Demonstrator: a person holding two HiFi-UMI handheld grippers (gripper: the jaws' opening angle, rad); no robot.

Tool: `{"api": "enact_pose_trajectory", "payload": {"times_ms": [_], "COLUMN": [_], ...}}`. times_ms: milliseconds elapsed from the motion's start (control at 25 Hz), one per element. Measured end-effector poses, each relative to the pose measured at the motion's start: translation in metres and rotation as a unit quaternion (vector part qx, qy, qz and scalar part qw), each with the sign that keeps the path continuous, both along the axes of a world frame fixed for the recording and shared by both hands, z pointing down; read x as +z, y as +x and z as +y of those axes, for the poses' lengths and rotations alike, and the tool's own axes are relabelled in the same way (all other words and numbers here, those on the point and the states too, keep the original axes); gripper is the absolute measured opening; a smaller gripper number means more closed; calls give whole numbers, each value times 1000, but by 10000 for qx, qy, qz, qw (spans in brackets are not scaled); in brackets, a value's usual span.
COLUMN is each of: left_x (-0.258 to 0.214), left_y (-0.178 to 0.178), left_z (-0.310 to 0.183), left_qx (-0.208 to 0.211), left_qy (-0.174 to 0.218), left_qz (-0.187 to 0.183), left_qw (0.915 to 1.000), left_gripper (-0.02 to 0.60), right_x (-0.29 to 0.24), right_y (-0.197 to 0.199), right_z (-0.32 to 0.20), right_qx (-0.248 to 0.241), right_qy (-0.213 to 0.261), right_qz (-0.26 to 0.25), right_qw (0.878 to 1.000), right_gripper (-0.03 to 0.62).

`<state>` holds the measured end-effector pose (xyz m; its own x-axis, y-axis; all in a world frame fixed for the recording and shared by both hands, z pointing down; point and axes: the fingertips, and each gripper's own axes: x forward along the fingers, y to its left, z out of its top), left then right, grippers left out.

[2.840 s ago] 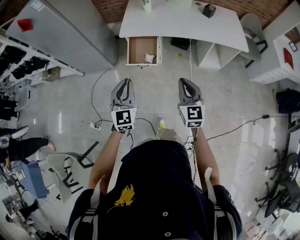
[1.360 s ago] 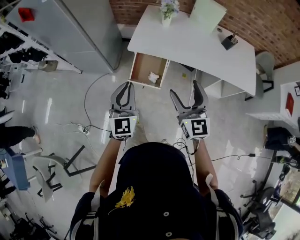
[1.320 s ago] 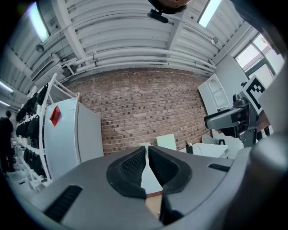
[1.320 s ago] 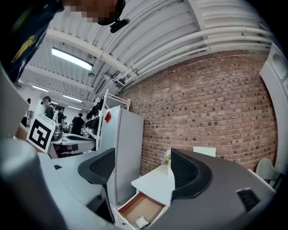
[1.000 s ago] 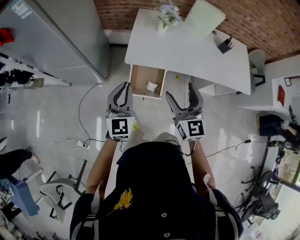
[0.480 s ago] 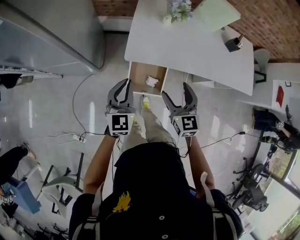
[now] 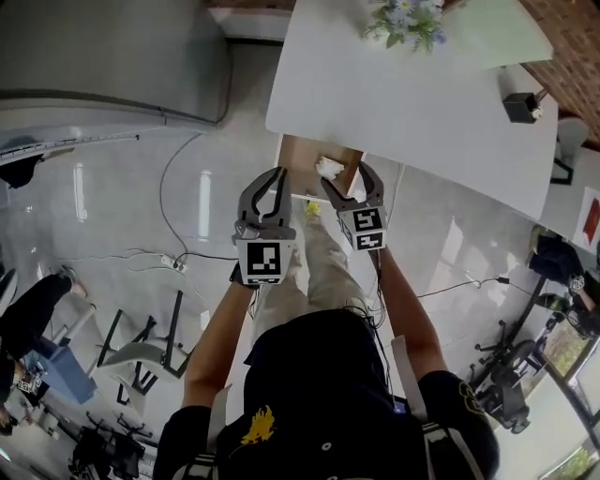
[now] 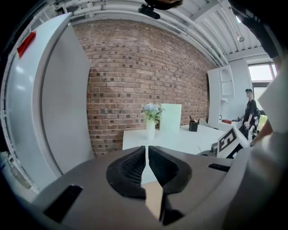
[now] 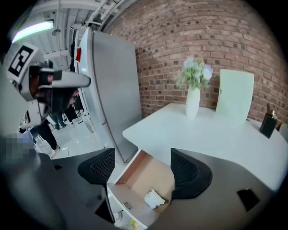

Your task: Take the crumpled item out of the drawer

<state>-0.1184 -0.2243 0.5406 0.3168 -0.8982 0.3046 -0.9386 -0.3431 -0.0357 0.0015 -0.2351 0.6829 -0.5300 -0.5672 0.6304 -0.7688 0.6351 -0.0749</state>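
The wooden drawer (image 7: 294,152) stands pulled out from under the white desk (image 7: 412,89). A crumpled white item (image 7: 328,169) lies in it near the front right. My right gripper (image 7: 349,180) is open and hovers just above the drawer's front, over the item. In the right gripper view the drawer (image 9: 150,175) and the crumpled item (image 9: 154,199) show between the spread jaws of the right gripper (image 9: 143,173). My left gripper (image 7: 266,180) is shut and empty, to the left of the drawer's front; the left gripper (image 8: 147,155) points level at the desk.
A vase of flowers (image 7: 408,19) and a black pen holder (image 7: 518,106) stand on the desk, with a pale green board (image 9: 234,96) behind. A tall grey cabinet (image 7: 112,56) stands left of the drawer. Cables (image 7: 178,262) and a chair frame (image 7: 141,337) lie on the floor behind left.
The person has walked up to the desk, so the drawer now lies right under the grippers. The right gripper has opened and reached over the drawer. The left gripper stayed shut.
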Motion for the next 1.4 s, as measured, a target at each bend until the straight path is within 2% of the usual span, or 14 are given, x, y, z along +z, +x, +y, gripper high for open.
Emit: {"api": "enact_pose_trajectory", "payload": {"times_ms": [160, 280, 520, 720, 800, 840, 920, 1040, 1200, 1400], "left_x": [30, 55, 97, 116, 123, 125, 130, 134, 128, 89], "left_y": [13, 22, 16, 15, 10, 8, 4, 4, 12, 19], "left_z": [-29, -43, -44, -34, -31, -30, -28, -26, -18, -6], "left_qx": [-148, -240, -129, -105, -194, -246, -387, -457, -181, -7], "left_qy": [-128, -221, -457, -743, -816, -830, -897, -988, -946, -849], "left_qz": [74, 177, -6, -55, -15, 14, 126, 218, 85, 100], "left_qw": [9998, 9993, 9989, 9972, 9965, 9962, 9951, 9938, 9953, 9963], "left_gripper": [36, 36, 36, 35, 35, 36, 37, 36, 35, 35], "right_x": [95, 166, 289, 340, 351, 355, 360, 356, 314, 204], "right_y": [-1, 7, 22, 30, 36, 39, 45, 46, 43, 23], "right_z": [-20, -25, -20, -19, -18, -15, -7, -2, 0, 6], "right_qx": [19, 67, 178, 258, 362, 394, 400, 346, 456, 203], "right_qy": [-680, -1237, -2142, -2494, -2519, -2542, -2558, -2489, -2210, -1523], "right_qz": [250, 571, 1582, 1976, 2168, 2278, 2471, 2545, 2245, 1608], "right_qw": [9974, 9907, 9637, 9477, 9425, 9391, 9338, 9339, 9480, 9749], "right_gripper": [382, 382, 382, 380, 372, 343, 219, 198, 151, 135]}}
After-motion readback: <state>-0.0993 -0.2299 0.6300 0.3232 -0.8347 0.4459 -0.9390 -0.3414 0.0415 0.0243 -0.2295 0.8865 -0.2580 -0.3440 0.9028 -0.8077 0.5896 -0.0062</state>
